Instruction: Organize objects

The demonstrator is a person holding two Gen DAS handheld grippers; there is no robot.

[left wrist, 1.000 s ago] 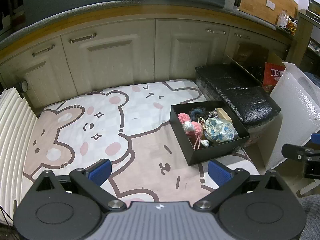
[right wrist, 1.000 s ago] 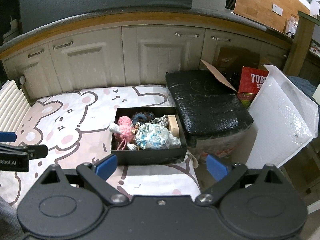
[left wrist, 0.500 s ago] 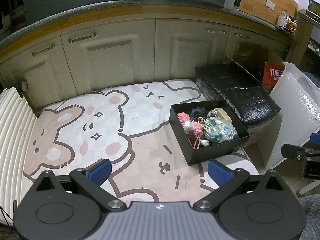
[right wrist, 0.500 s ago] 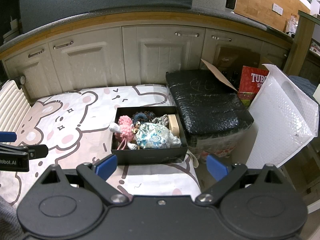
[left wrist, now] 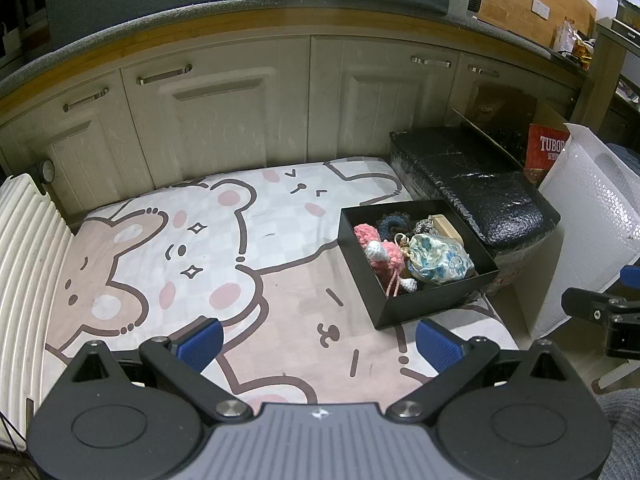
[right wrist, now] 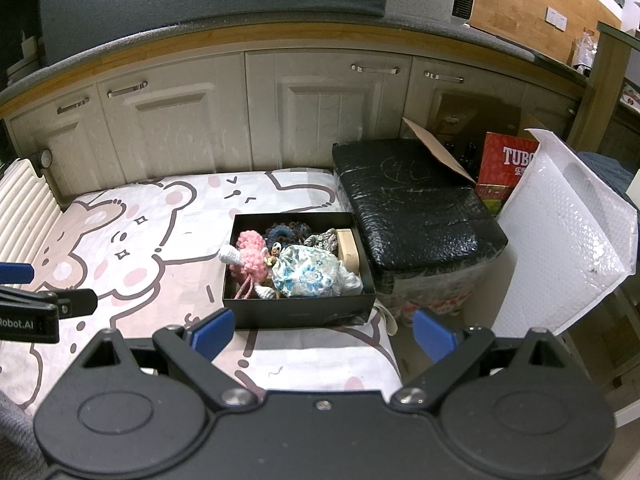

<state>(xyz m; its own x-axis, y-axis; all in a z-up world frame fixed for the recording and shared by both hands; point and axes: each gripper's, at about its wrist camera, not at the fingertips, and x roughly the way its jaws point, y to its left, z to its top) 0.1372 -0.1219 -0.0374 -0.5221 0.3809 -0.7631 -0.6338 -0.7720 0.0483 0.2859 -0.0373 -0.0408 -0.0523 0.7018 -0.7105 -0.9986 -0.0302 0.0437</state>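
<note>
Near the right edge of the bear-print mat (left wrist: 248,240), toward its near corner, I see the black box (right wrist: 298,314) sitting open with its load heaped inside. I can pick out a pink crochet toy (right wrist: 252,258), a floral pouch (right wrist: 308,274), a dark crochet scrunchie (right wrist: 286,232) at the far wall and a wooden block (right wrist: 349,254) against the right wall; whatever lies under the pouch is covered, and the small pale bits at the near wall are too tangled for me to name. My left tool (left wrist: 318,342) hangs over the mat's near edge, blue pads wide apart with nothing between them. My right tool (right wrist: 322,330) hangs just before the box's near wall, pads likewise spread and empty. Each tool shows in the other's view only as a black tip cut off at the frame edge. Just beside the mat's right edge stands a black wrapped bundle (right wrist: 416,208); behind it a red carton (right wrist: 506,168) is half hidden by a white bubble mailer (right wrist: 568,240).
</note>
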